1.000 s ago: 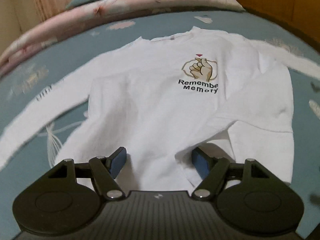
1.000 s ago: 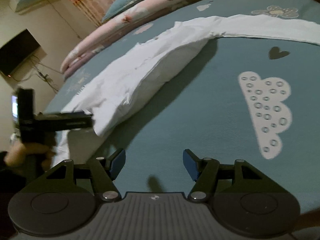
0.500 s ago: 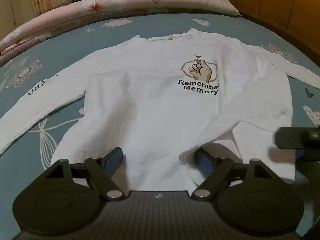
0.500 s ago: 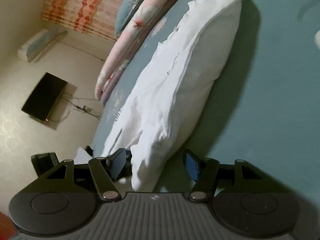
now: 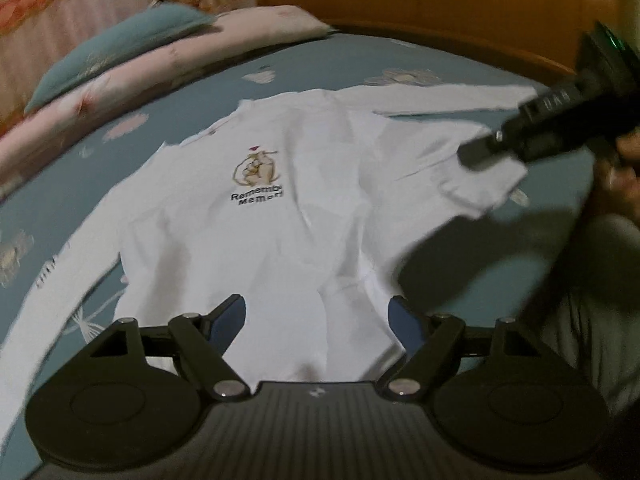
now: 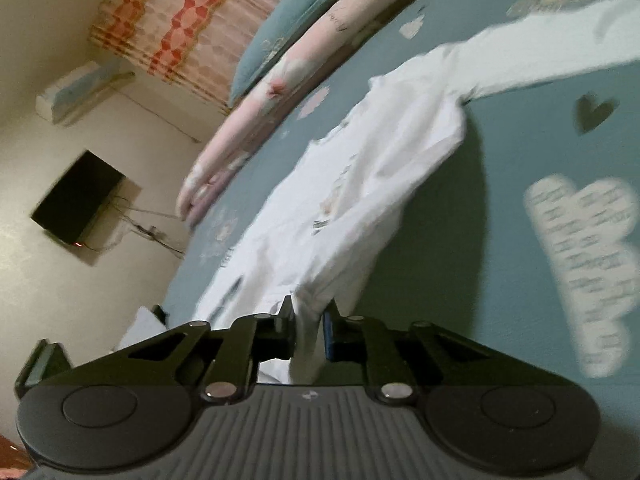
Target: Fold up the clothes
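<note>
On the teal bedspread (image 5: 172,128) a white long-sleeved shirt (image 5: 320,208) lies spread face up, and every place below is told from that shirt. Its chest print (image 5: 256,178), a hand sketch over dark lettering, sits left of the shirt's middle in the left wrist view. One sleeve (image 5: 60,300) runs out flat from the shirt toward the lower left of that view; the other sleeve (image 5: 432,96) stretches away from the far shoulder toward the wooden headboard (image 5: 440,4). Beyond the collar, a pink quilt roll (image 5: 160,76) lies along the bed with a teal pillow (image 5: 120,48) on top of it.

The left tool (image 5: 318,318) hovers over the shirt's near hem with its jaws wide apart and nothing pinched between them; the blue pads (image 5: 232,320) stand clear of the cloth. The right tool (image 6: 308,320) has just been closing its jaws, and they now stand narrow, clamped on a bunched corner of the shirt's hem at the side away from the flat sleeve. From the left wrist view that right tool shows as a dark bar above the shirt's right edge, with that edge lifted off the bedspread beneath it and a hand (image 5: 624,172) behind it. In the right wrist view the raised side casts a dark shadow on the bedspread beside the shirt, near a white cloud print (image 6: 584,264) and a dark heart (image 6: 594,112). Past the shirt's far side, a wall-mounted dark screen (image 6: 76,200) and a patterned curtain (image 6: 172,20) are visible
</note>
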